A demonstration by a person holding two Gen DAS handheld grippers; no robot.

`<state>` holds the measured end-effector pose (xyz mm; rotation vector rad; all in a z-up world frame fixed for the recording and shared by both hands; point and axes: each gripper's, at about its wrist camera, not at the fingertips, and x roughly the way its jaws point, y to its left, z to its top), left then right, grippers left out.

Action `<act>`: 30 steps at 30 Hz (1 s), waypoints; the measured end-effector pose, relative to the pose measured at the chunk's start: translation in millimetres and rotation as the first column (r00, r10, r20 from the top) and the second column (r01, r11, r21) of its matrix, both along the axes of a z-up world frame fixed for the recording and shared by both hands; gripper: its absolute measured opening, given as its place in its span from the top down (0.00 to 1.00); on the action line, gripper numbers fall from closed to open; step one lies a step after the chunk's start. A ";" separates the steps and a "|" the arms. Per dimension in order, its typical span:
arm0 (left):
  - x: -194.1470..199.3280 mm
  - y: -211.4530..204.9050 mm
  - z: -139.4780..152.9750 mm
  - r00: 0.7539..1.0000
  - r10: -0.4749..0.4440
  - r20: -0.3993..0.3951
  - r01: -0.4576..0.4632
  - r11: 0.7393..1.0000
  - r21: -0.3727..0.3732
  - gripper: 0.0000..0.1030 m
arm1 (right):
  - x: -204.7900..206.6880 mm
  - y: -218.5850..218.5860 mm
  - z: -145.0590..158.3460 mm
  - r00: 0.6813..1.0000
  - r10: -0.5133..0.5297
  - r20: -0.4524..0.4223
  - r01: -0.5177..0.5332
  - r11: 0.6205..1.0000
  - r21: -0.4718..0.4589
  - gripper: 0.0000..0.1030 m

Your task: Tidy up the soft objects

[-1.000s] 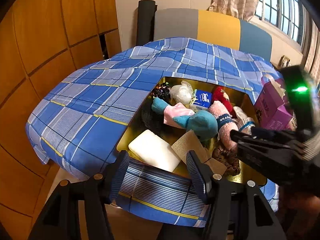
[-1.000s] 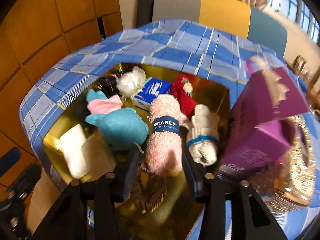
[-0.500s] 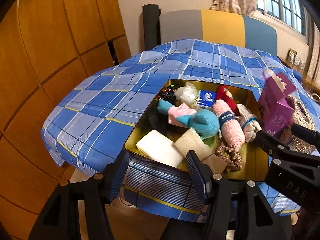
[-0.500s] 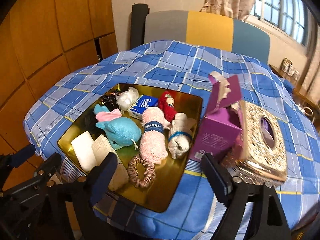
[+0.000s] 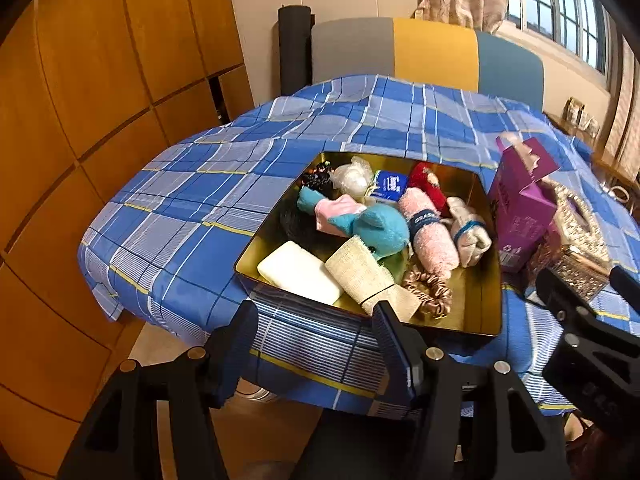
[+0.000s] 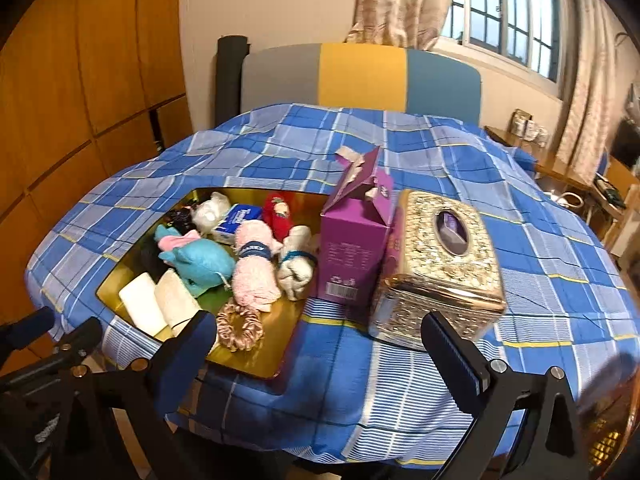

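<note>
A gold tray (image 5: 482, 314) (image 6: 256, 368) on the blue plaid table holds soft things: a teal plush (image 5: 380, 230) (image 6: 204, 260), a pink rolled towel (image 5: 430, 236) (image 6: 256, 276), a white rolled sock (image 5: 468, 232) (image 6: 296, 272), a red plush (image 5: 430, 184), a white sponge (image 5: 298, 272), a beige cloth (image 5: 360, 272) and a pink scrunchie (image 5: 428, 294) (image 6: 240, 326). My left gripper (image 5: 316, 344) is open and empty, off the table's near edge below the tray. My right gripper (image 6: 320, 348) is wide open and empty, held back from the table.
A purple carton (image 6: 354, 240) (image 5: 520, 208) stands right of the tray, touching an ornate gold tissue box (image 6: 444, 264). A blue tissue pack (image 6: 236, 220) lies at the tray's back. A chair (image 6: 360, 76) stands behind the table. Wooden panels (image 5: 100, 120) are on the left.
Both grippers have pulled back and up from the tray. The right gripper has opened wide, away from the pink towel, and swung right, bringing the tissue box into view.
</note>
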<state>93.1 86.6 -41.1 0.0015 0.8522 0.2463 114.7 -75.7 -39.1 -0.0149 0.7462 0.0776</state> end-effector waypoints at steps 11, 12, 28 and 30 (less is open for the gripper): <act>-10.2 -3.5 8.0 1.000 -0.014 0.006 0.014 1.000 0.006 0.42 | -12.7 2.9 5.7 0.999 -0.030 0.014 0.031 0.999 -0.038 0.00; -10.7 -3.8 8.1 1.000 -0.014 0.005 0.014 1.000 0.005 0.42 | -13.1 3.1 6.2 0.999 -0.031 0.017 0.031 0.999 -0.039 0.00; -12.6 -5.6 8.4 1.000 -0.028 0.001 0.028 1.000 0.006 0.42 | -11.1 -0.7 4.4 0.999 -0.040 -0.002 0.040 0.999 -0.010 0.00; -12.5 -5.0 8.7 1.000 -0.024 0.002 0.024 1.000 0.006 0.42 | -10.6 -0.8 4.1 0.999 -0.039 -0.004 0.039 0.999 -0.008 0.00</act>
